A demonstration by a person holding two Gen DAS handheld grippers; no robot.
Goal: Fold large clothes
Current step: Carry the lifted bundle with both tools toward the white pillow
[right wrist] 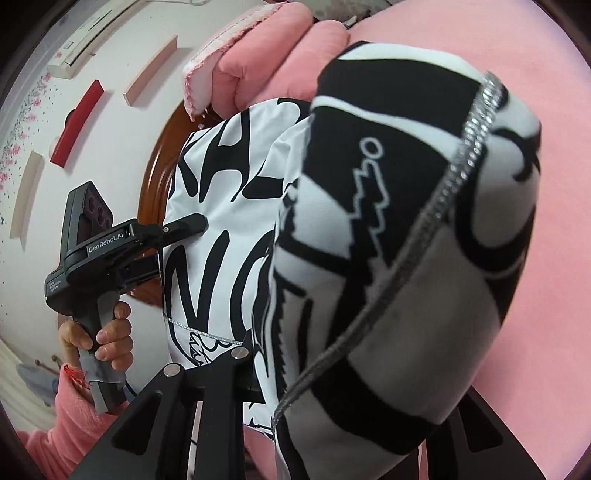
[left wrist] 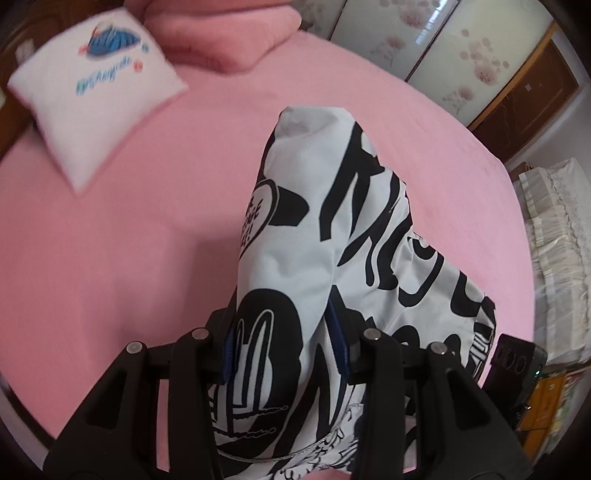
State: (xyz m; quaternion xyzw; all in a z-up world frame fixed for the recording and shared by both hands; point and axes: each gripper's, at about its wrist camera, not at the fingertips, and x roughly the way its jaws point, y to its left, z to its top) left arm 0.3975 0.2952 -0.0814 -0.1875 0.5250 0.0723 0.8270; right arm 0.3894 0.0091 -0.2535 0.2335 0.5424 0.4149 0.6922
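Observation:
A large white garment with bold black lettering (left wrist: pixel 332 236) hangs over the pink bed (left wrist: pixel 129 258). My left gripper (left wrist: pixel 286 343) is shut on a bunched fold of it, the cloth draping forward over the blue finger pads (left wrist: pixel 338 339). In the right wrist view the same garment (right wrist: pixel 388 240) fills the frame and covers my right gripper's fingers; a silver trim line (right wrist: pixel 436 206) runs across it. The left gripper (right wrist: pixel 184 225) shows there too, held by a hand (right wrist: pixel 110 339), clamped on the garment's edge. The right gripper's device body shows at the right edge of the left wrist view (left wrist: pixel 517 362).
A white pillow with blue print (left wrist: pixel 96 81) and a folded pink blanket (left wrist: pixel 221 33) lie at the head of the bed. A wooden headboard (right wrist: pixel 155 177) curves behind. Wardrobe doors with a floral pattern (left wrist: pixel 461 55) and stacked white items (left wrist: pixel 554 240) stand at the right.

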